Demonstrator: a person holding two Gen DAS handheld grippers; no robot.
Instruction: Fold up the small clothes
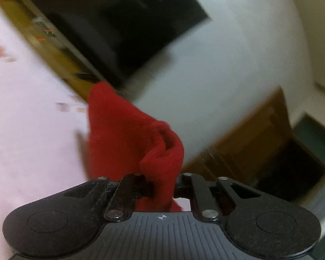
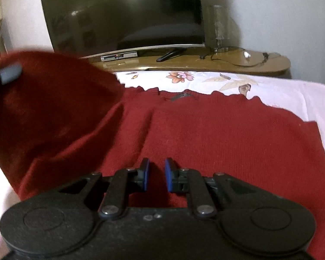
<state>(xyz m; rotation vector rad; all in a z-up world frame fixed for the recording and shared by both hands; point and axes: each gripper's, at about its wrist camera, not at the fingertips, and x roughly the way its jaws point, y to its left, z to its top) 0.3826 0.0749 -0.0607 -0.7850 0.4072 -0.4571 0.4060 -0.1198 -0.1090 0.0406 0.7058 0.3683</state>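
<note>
A dark red knit sweater (image 2: pixel 205 134) lies spread on the bed, its neck towards the far edge. Its left side is lifted off the sheet and hangs as a raised flap (image 2: pixel 54 99). My left gripper (image 1: pixel 162 187) is shut on a bunched fold of that red sweater (image 1: pixel 127 134), and the view is tilted and blurred. One left fingertip (image 2: pixel 9 73) shows at the top of the flap in the right wrist view. My right gripper (image 2: pixel 157 173) hovers low over the sweater's near part. Its blue pads (image 2: pixel 145 173) stand almost together with nothing pinched between them.
The bed sheet (image 2: pixel 281 95) is pale with a flower print. Behind the bed runs a wooden cabinet (image 2: pixel 205 62) carrying a large dark television (image 2: pixel 123 15), a set-top box (image 2: pixel 119 56), a glass vase (image 2: pixel 217 28) and cables. A white wall (image 1: pixel 238 54) stands behind.
</note>
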